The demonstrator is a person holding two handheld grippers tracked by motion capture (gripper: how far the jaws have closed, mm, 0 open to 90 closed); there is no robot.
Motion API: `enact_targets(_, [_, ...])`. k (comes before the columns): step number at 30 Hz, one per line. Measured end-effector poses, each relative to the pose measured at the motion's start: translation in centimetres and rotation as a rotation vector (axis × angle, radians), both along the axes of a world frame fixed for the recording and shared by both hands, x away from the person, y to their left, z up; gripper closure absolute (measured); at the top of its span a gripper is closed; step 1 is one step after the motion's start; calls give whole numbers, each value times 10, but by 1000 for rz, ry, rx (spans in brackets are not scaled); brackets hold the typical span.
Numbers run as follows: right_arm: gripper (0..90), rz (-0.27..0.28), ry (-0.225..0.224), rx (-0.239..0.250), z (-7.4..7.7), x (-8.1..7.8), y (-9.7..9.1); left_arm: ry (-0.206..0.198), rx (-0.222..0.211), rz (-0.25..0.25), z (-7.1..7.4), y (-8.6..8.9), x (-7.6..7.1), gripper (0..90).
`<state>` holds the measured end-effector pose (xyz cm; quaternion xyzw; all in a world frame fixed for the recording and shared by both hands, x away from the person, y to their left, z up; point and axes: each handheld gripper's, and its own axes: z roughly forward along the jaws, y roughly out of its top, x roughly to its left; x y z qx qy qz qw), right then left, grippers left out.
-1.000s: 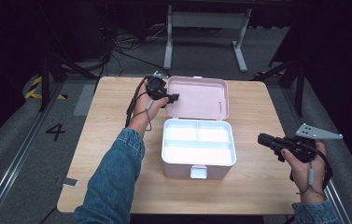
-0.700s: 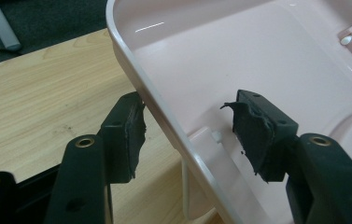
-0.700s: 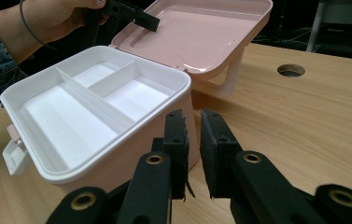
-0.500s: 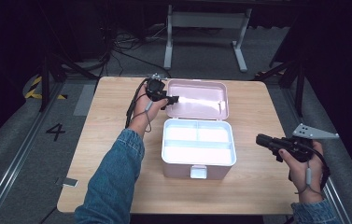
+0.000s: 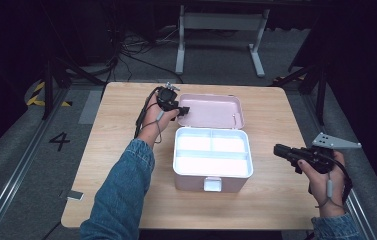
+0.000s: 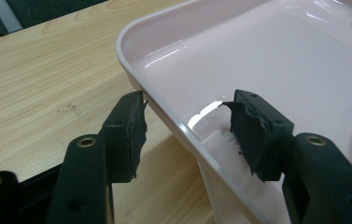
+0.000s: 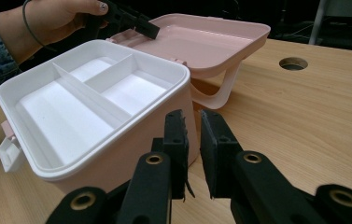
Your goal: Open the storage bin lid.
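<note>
A pink box [image 5: 196, 182] stands open mid-table with a white divided tray [image 5: 211, 152] in it. Its lid [image 5: 211, 110] lies folded back behind it. My left gripper [image 5: 183, 110] is at the lid's left edge. In the left gripper view the lid's rim [image 6: 173, 119] runs between the jaws of that gripper [image 6: 187, 126], one pad outside and one inside. The jaws have just been closing, and the pads stand clear of the rim. My right gripper [image 5: 277, 150] hovers right of the box. Its pads [image 7: 192, 144] are nearly together with nothing between them.
The box's latch [image 5: 212, 184] faces the near table edge. In the right gripper view the lid [image 7: 211, 42] rests tilted on its handle [image 7: 220, 93], and a round hole [image 7: 293, 63] is in the wooden table [image 5: 276, 110]. Dark floor and metal stands lie beyond.
The lid looks a little shorter in the high view than a second ago. My left gripper has stayed at its left edge, and the right hand has not moved.
</note>
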<state>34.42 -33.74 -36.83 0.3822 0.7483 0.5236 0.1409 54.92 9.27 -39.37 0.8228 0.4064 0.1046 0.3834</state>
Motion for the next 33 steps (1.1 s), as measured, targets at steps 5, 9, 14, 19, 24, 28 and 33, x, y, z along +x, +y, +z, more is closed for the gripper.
enact_targets(5, [810, -5, 2, 1, 0, 0, 0, -9, 11, -16, -2, 2, 0, 439])
enact_targets(9, [799, -10, -2, -3, 0, 0, -1, -23, 34, -6, 2, 4, -4, 347])
enact_targets(14, [789, -10, 2, -3, 0, 0, 0, -47, -2, -6, 13, 11, -12, 327])
enact_targets(19, [770, -9, -1, -4, -1, 1, 0, -83, -42, -37, 29, 16, -28, 321])
enact_targets(24, [738, -20, 0, -2, -1, 4, 1, -124, -59, -83, 49, 22, -54, 315])
enact_targets(28, [718, -12, 4, -5, -2, 9, 4, -161, -62, -113, 66, 28, -76, 310])
enact_targets(33, [714, -4, 9, -10, -1, 17, 6, -192, -61, -171, 85, 39, -105, 299])
